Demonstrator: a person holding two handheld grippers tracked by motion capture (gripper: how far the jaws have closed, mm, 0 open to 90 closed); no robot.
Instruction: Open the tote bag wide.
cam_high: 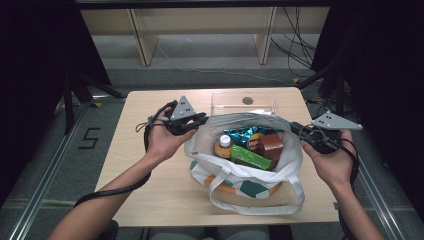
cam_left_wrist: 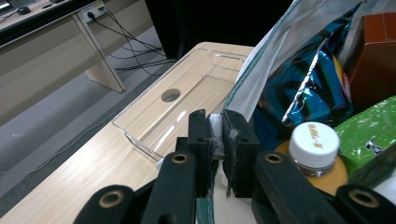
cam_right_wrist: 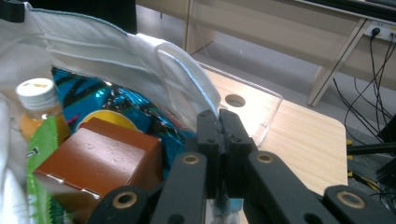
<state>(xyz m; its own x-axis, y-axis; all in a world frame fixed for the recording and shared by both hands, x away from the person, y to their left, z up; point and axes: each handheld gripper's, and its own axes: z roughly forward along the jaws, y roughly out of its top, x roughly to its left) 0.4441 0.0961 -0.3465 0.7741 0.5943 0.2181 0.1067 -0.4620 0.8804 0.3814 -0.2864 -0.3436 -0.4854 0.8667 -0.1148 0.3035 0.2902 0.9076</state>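
At centre of light wooden surface (cam_high: 150,190): white fabric tote bag (cam_high: 250,195), groceries inside.
Left hand-held gripper (cam_high: 202,119): clamped on bag's left rim.
Right hand-held gripper (cam_high: 295,128): clamped on right rim.
Advice: pull evenly apart, keeping orange juice bottle (cam_high: 224,146) upright.

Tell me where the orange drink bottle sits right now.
In the high view, the bottle stands inside the white bag, at its left side, beside the green packet.

Matt white cloth bag (cam_high: 292,155), glossy foil snack packet (cam_high: 242,134), seemingly clear plastic tray (cam_high: 243,104).
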